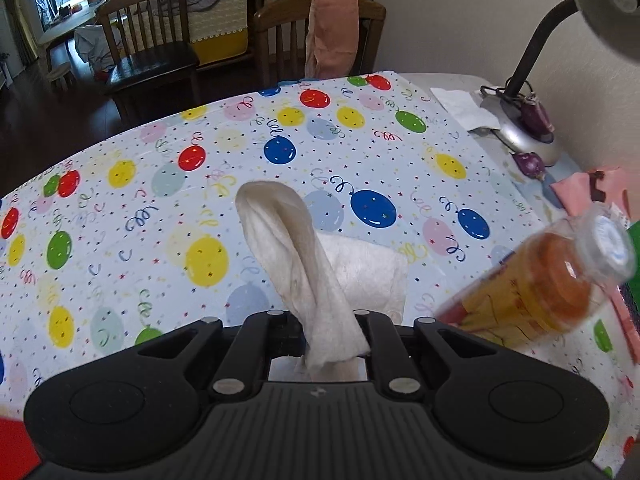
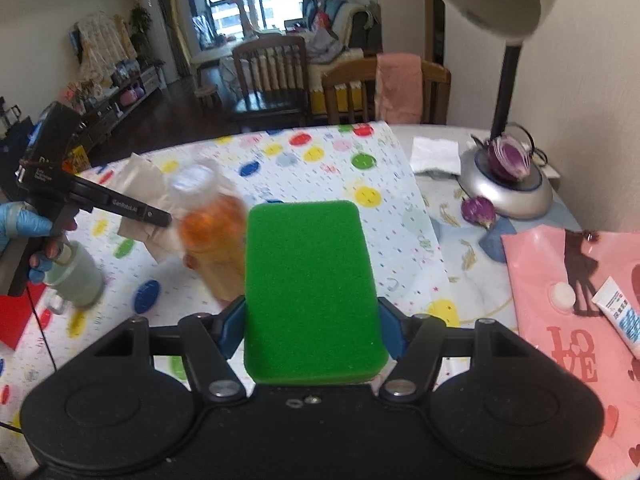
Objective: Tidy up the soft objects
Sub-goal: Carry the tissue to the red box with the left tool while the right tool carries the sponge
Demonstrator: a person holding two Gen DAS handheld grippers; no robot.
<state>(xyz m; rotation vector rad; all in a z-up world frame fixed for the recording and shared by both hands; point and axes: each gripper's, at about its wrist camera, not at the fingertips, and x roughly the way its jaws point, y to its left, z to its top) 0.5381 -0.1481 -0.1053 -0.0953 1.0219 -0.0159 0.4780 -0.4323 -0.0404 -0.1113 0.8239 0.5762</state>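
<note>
because its jaws are pinched tight on one corner, the left gripper (image 1: 334, 354) holds the white cloth (image 1: 292, 256) so that the rest trails down to the balloon tablecloth (image 1: 140, 208), probably a lift to carry it elsewhere. the right gripper (image 2: 312, 332) squeezes the green sponge (image 2: 310, 292) by its two long sides, flat face up, above the table. an orange bottle (image 2: 212, 232) stands just beside the sponge, blurred.
</note>
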